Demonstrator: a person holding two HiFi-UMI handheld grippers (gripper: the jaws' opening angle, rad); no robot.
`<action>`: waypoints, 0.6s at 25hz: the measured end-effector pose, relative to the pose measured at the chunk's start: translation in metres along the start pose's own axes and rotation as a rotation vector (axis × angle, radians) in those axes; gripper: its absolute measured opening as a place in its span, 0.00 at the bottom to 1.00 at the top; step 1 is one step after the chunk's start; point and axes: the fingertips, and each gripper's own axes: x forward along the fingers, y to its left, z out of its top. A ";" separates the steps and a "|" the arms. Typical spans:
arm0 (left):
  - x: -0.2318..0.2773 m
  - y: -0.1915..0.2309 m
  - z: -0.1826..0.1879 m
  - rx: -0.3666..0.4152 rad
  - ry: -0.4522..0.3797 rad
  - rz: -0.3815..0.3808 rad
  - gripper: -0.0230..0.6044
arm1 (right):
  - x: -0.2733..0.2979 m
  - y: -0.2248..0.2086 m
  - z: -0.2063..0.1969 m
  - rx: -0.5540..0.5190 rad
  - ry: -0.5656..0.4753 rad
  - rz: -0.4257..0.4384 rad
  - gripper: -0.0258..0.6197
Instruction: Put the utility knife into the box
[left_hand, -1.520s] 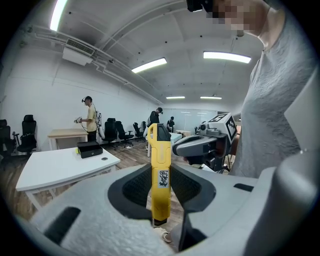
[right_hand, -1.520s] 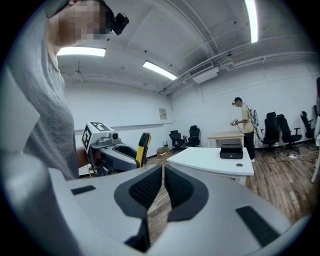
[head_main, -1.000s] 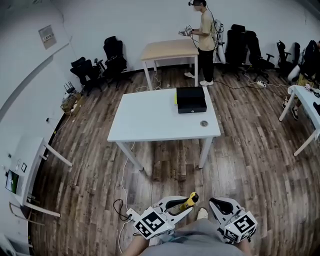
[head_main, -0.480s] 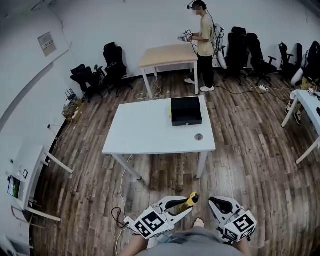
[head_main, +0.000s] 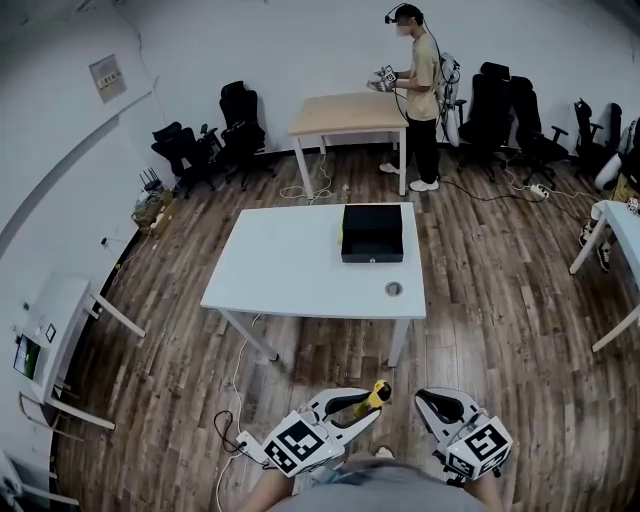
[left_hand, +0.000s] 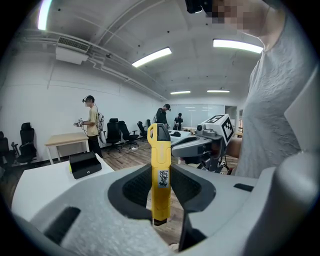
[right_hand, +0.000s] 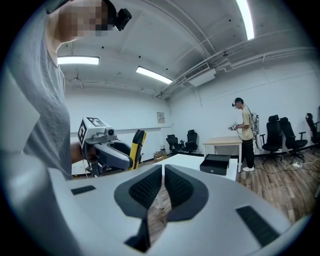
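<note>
A yellow utility knife (left_hand: 160, 175) stands upright between the pads of my left gripper (left_hand: 161, 187), which is shut on it. In the head view the knife (head_main: 374, 397) sticks out of the left gripper (head_main: 352, 409) at the bottom. My right gripper (head_main: 432, 403) is beside it, and its jaws (right_hand: 163, 187) are shut with nothing between them. The black box (head_main: 372, 233) lies open on the far right part of the white table (head_main: 290, 270), well ahead of both grippers. It also shows in the gripper views as the box (left_hand: 85, 164) and the box (right_hand: 216, 164).
A small round object (head_main: 393, 289) lies on the table near its front right corner. Behind it a person (head_main: 420, 90) stands at a wooden table (head_main: 345, 112). Office chairs (head_main: 240, 120) line the back wall. Another white table (head_main: 615, 230) is at right. Cables (head_main: 235, 425) lie on the floor.
The white table and box have come lower and nearer in the head view as both grippers moved toward them. The knife stays gripped in the left gripper.
</note>
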 end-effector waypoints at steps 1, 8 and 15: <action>0.002 0.000 0.000 -0.001 -0.001 0.003 0.23 | 0.000 -0.003 -0.001 -0.001 0.003 0.003 0.09; 0.007 0.005 -0.007 -0.024 0.006 0.034 0.23 | 0.002 -0.009 -0.009 0.012 0.010 0.022 0.09; 0.019 0.021 -0.015 -0.057 0.013 0.044 0.23 | 0.001 -0.021 -0.014 0.026 0.023 0.014 0.09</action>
